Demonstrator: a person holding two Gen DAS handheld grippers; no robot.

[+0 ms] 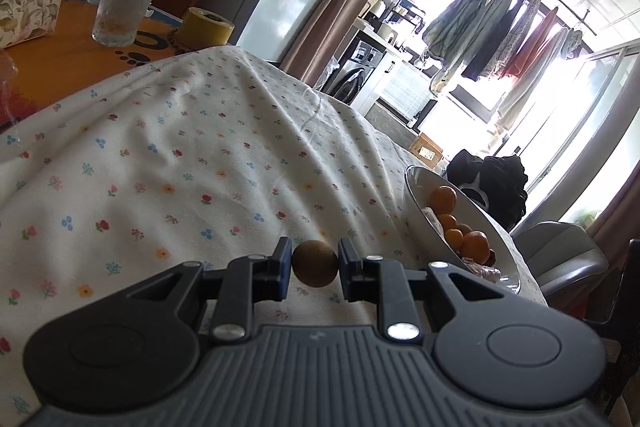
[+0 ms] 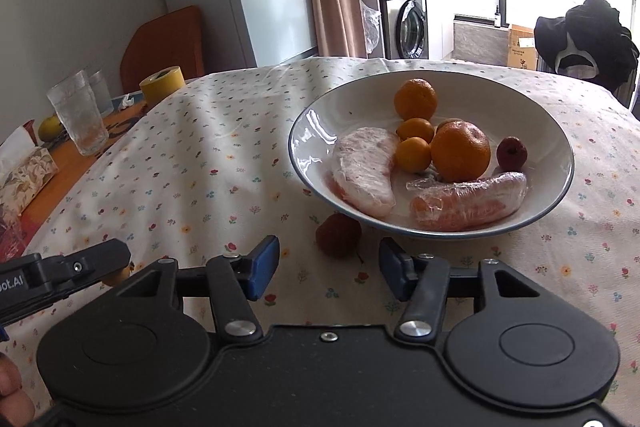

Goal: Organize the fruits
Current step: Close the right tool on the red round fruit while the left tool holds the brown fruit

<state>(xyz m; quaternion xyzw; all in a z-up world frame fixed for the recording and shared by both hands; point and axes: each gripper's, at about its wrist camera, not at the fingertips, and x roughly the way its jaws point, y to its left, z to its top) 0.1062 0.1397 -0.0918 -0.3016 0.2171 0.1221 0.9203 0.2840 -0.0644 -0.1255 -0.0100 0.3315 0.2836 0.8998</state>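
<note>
Most of the fruit is already in the bowl (image 2: 556,163): I count oranges of mixed size, two plastic-wrapped pieces and one small dark-red fruit near the right-hand wall. Two strays left, as far as I can see. My left gripper (image 1: 315,268) is clenched on a small brown round fruit (image 1: 315,263), held over the cloth to the left of the bowl, not yet above the rim. My right gripper (image 2: 329,269) is spread wide, nothing in it, lined up w/ a dark-red fruit (image 2: 338,235) lying on the tablecloth (image 2: 200,163) just outside the bowl's near rim. So approx. two drops to go, imo. A yellow fruit (image 2: 50,127) sits far left of the bowl by the glasses; can't tell if it's part of the job.
</note>
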